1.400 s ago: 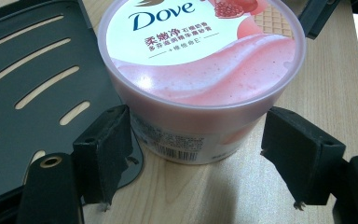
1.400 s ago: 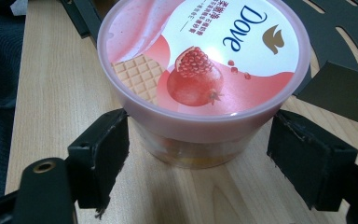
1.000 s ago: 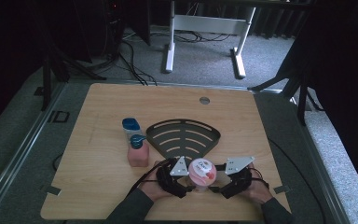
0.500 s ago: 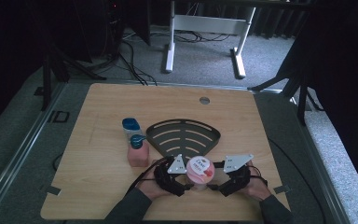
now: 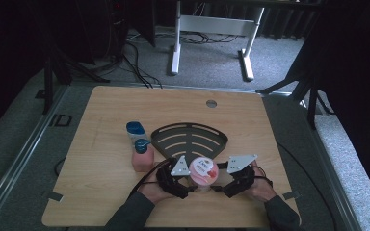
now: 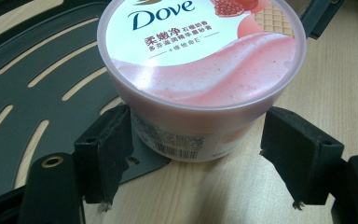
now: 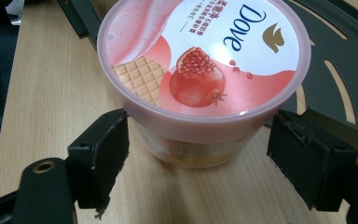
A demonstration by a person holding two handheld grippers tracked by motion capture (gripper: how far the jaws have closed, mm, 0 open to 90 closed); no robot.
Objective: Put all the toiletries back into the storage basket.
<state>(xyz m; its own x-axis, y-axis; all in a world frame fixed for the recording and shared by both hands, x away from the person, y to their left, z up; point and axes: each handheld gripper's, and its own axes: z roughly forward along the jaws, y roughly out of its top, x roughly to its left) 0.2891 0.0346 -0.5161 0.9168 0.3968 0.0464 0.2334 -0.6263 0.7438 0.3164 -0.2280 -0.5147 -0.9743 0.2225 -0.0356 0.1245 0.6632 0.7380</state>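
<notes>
While Dove tub (image 5: 203, 170) sits between grippers, rack (image 5: 189, 139) behind, bottles (image 5: 142, 155) seemingly left.

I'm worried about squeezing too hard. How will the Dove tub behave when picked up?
The Dove tub looks like stiff plastic with a wider lid rim, so it probably resists gentle squeezing. Its smooth, tapered wall may slip downward. Being squat, it seems unlikely to tip.

Your left gripper (image 6: 198, 161) and right gripper (image 7: 198, 158) carry matt black plastic jaws, rough and chipped at the pad edges; between them the tub (image 6: 200, 74) looks like frosted, translucent plastic under a smooth, faintly glossy printed lid. The table (image 5: 101, 120) you work on is pale wood-grain, smooth and satin; the slotted tray (image 5: 188, 139) looks like matt dark plastic.
</notes>
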